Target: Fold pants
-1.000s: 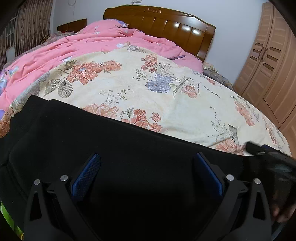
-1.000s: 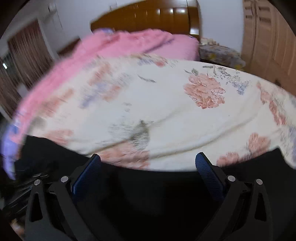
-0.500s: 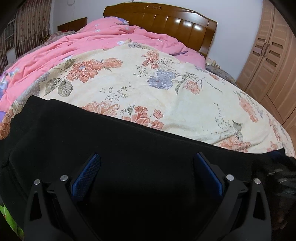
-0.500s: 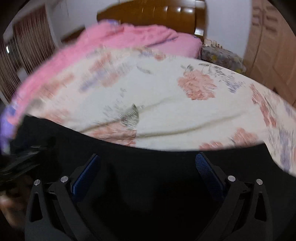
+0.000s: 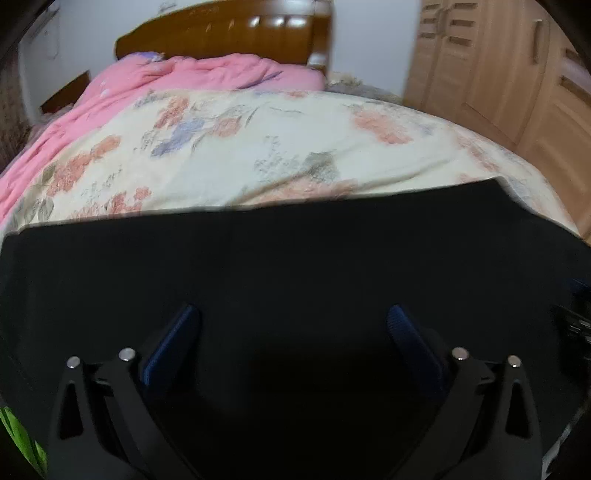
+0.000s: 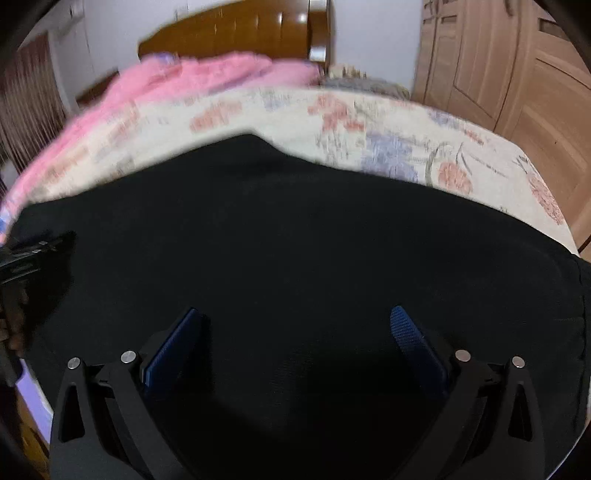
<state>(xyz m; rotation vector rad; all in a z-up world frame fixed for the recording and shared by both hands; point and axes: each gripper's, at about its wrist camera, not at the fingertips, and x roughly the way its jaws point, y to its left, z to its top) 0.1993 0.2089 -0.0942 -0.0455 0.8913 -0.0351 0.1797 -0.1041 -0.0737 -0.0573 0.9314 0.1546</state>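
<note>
On the bed [image 5: 369, 155], black pants [image 5: 295, 266] lie spread out flat across the near part. They rest on top of a cream cover with red and purple flowers [image 5: 236, 155]. The pants look like one wide, dark, smooth patch, and they fill the bottom half of both views.

The left gripper [image 5: 291, 325] hangs just above the pants. Its two fingers [image 5: 170, 347] have blue pads and stand wide apart. Nothing sits between them, only the black cloth below. I cannot tell if the tips touch the cloth.

The right gripper [image 6: 295, 326] hangs over the pants too. Its fingers [image 6: 417, 347] are also spread wide, with nothing pinched between them. In the right view, the far edge of the pants [image 6: 295, 229] makes a small bump near the middle, and the cloth curves down at the right side.

At the left edge of the right view, a dark bit of the other gripper shows over the pants, with part of a hand [image 6: 14, 332] below it. Both pictures are blurry, so small things are hard to see.

Farther back on the bed lies a pink blanket [image 5: 173, 77], bunched up near the brown wooden headboard [image 5: 229, 33]. A light wooden wardrobe [image 5: 517, 74] stands by the right side of the bed. A white wall [image 5: 369, 40] shows between the headboard and the wardrobe.
</note>
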